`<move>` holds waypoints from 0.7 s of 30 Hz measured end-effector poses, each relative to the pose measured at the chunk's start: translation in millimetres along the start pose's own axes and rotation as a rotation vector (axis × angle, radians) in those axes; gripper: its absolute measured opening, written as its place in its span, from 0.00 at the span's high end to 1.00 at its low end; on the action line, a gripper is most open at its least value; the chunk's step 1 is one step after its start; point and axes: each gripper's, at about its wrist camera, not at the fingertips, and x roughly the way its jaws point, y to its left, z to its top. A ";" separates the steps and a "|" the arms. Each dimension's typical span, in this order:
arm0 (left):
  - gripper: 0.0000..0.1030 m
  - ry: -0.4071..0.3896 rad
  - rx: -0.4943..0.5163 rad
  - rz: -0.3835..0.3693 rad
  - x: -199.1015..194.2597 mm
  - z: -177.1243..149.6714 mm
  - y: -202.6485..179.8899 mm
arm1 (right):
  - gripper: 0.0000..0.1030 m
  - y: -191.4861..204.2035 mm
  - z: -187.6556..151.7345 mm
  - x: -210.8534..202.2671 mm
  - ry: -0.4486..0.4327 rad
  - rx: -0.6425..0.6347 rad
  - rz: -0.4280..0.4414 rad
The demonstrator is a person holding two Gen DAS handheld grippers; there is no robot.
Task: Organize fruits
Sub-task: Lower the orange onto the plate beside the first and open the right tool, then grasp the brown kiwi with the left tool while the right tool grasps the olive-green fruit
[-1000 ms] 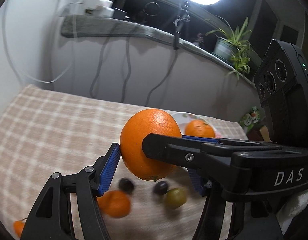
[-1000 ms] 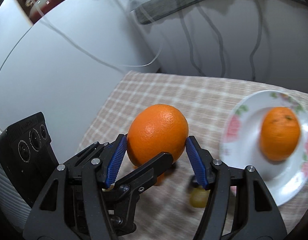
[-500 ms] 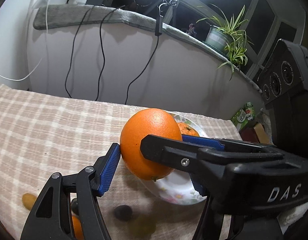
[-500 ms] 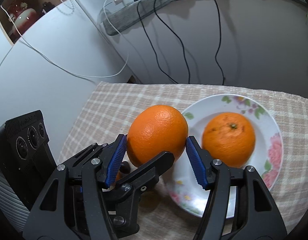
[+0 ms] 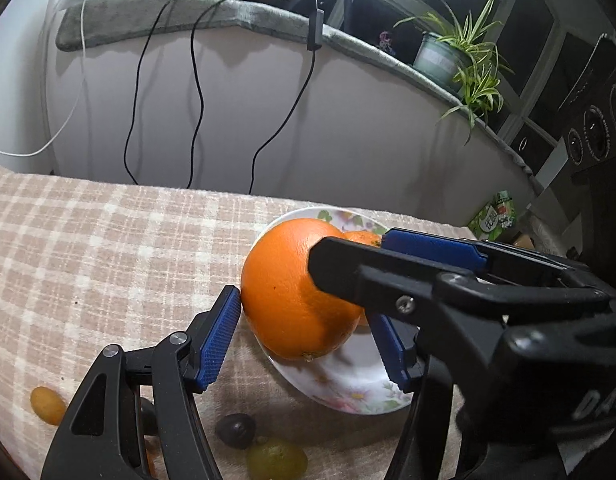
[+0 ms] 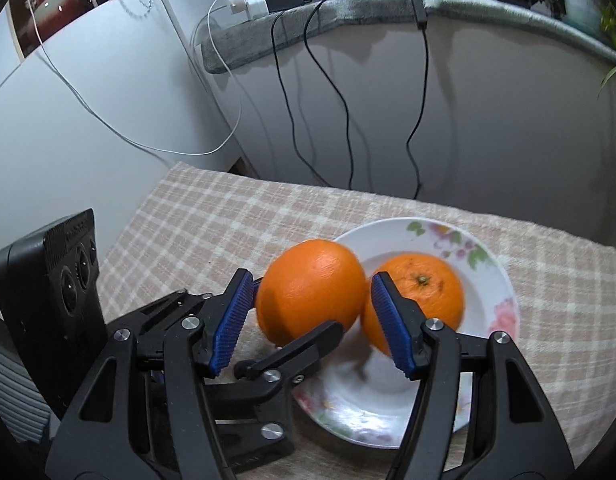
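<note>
A large orange (image 5: pixel 291 292) hangs over the near-left rim of a flowered white plate (image 5: pixel 348 396). My left gripper (image 5: pixel 303 308) is shut on it and its jaws are closing, with the left pad (image 5: pixel 219 336) against the peel. My right gripper (image 6: pixel 312 280) crosses in from the right, its pad tips (image 6: pixel 390 328) touching the same orange (image 6: pixel 312 288), which is blurred in the right wrist view. One left finger (image 6: pixel 303 346) passes under the fruit. A second orange (image 6: pixel 428 288) lies on the plate (image 6: pixel 488 264) just behind.
On the checked tablecloth (image 5: pixel 107 248), near my left gripper, lie a small yellow fruit (image 5: pixel 47 405), a dark grape (image 5: pixel 235 430) and a green grape (image 5: pixel 275 458). Cables (image 5: pixel 195 120) hang down the wall behind. A potted plant (image 5: pixel 448 52) stands on the ledge.
Both grippers have carried the large orange from above the loose small fruits to the plate's edge. In the right wrist view it now sits farther out, toward the pad tips.
</note>
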 end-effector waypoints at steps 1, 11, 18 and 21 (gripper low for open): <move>0.40 -0.006 0.002 -0.002 -2.2 0.1 -0.4 | 0.38 -1.3 -0.2 -2.3 -0.007 0.005 0.002; 0.40 -0.032 0.043 0.030 -27.0 -5.6 -0.6 | 0.29 -13.8 -15.2 -33.3 -0.098 0.045 -0.011; 0.40 -0.083 0.072 0.044 -56.6 -17.1 -1.1 | 0.24 -8.8 -38.3 -54.8 -0.198 0.000 -0.041; 0.40 -0.109 0.086 0.053 -71.0 -21.6 0.2 | 0.24 -3.3 -47.1 -59.5 -0.210 -0.032 -0.052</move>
